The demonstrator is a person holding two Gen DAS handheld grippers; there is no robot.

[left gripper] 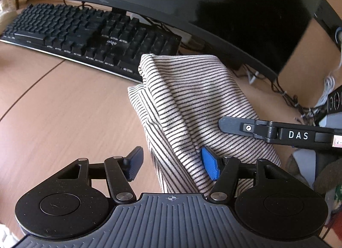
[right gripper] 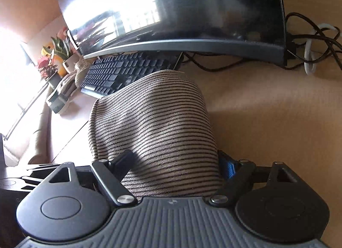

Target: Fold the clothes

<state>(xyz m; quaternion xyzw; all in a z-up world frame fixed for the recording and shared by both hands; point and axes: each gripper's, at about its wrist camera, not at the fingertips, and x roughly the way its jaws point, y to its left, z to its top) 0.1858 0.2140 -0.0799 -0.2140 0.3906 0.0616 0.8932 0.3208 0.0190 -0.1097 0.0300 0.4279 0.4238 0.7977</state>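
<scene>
A beige garment with thin black stripes (left gripper: 192,107) lies folded in a long bundle on the wooden desk (left gripper: 64,119), its far end against the keyboard. My left gripper (left gripper: 173,164) is open, its blue-padded fingers (left gripper: 210,165) wide apart over the near edge of the cloth, the right pad touching it. The right gripper's black finger (left gripper: 239,126) reaches in from the right and rests on the cloth. In the right wrist view the striped garment (right gripper: 154,124) fills the gap between the fingers of my right gripper (right gripper: 177,162), which stand wide apart on either side of the bundle.
A black keyboard (left gripper: 89,34) lies behind the garment under a curved dark monitor (left gripper: 192,2). Cables (left gripper: 288,96) tangle at the right, also in the right wrist view (right gripper: 310,49). Plants and small items (right gripper: 57,55) stand at the desk's left end.
</scene>
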